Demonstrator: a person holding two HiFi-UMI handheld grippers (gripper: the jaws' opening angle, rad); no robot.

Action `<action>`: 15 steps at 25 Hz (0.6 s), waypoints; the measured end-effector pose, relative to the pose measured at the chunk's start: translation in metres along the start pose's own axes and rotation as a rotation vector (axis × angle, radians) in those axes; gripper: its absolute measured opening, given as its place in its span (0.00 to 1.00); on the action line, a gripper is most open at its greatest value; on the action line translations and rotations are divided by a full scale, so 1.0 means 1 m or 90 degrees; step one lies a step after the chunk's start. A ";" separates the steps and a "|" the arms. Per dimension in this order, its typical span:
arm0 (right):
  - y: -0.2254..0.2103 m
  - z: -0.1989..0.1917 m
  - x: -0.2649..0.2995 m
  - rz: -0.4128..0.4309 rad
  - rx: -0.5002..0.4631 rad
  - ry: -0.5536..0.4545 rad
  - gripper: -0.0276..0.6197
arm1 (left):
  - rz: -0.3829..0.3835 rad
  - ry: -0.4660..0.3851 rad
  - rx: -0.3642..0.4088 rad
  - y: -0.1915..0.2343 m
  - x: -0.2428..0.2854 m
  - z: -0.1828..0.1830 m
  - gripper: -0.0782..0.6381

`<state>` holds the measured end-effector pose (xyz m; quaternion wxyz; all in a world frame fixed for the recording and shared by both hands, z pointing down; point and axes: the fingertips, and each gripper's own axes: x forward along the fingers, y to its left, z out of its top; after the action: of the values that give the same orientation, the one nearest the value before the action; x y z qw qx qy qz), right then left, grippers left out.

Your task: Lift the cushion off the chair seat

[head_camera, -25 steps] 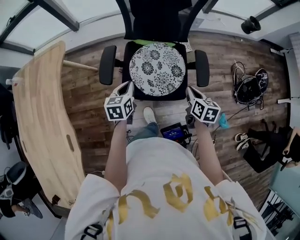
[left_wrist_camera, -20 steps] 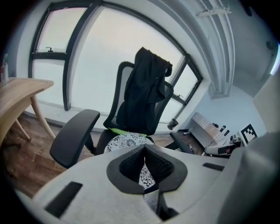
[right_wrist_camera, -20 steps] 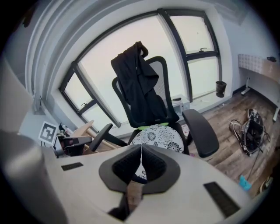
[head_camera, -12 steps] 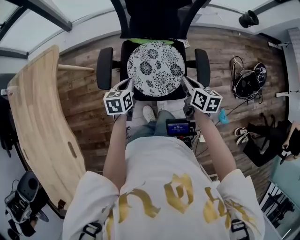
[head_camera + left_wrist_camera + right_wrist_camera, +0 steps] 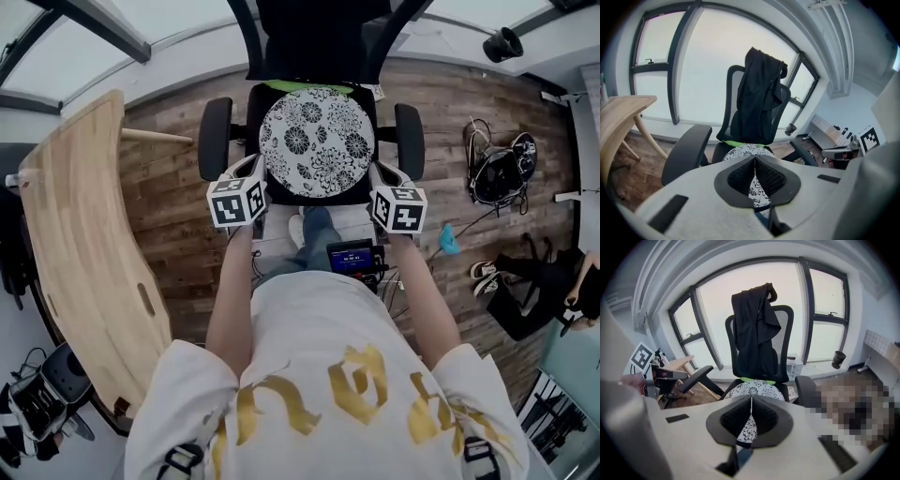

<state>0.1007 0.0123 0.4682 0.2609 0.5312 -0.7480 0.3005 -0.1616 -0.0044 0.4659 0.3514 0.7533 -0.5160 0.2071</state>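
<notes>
Head view: the cushion (image 5: 314,141) lies round on the chair seat (image 5: 356,194), ahead of and between my left gripper (image 5: 255,167) and right gripper (image 5: 375,172), equally near; both have closed in since a second ago
Left gripper view: my jaws clenched on nothing, cushion just beyond
Right gripper view: clenched, empty, cushion dead ahead

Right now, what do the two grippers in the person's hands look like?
Both the left gripper and the right gripper have pale grey bodies, with black ridged pads inside the jaws. Each carries a white cube printed with black square markers. The person wears a white short-sleeved T-shirt with gold print.
</notes>
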 end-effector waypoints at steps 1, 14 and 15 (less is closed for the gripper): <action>0.000 0.000 0.001 0.000 -0.006 0.001 0.06 | 0.002 0.005 0.004 0.001 0.001 -0.001 0.12; -0.014 0.012 0.036 -0.002 -0.013 0.020 0.06 | 0.025 0.089 0.046 0.017 0.032 -0.029 0.12; -0.016 0.012 0.039 -0.004 -0.012 0.024 0.06 | 0.028 0.100 0.054 0.017 0.036 -0.031 0.12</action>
<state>0.1039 -0.0252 0.4907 0.2812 0.5252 -0.7440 0.3026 -0.1617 -0.0075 0.5164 0.3539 0.7374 -0.4941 0.2947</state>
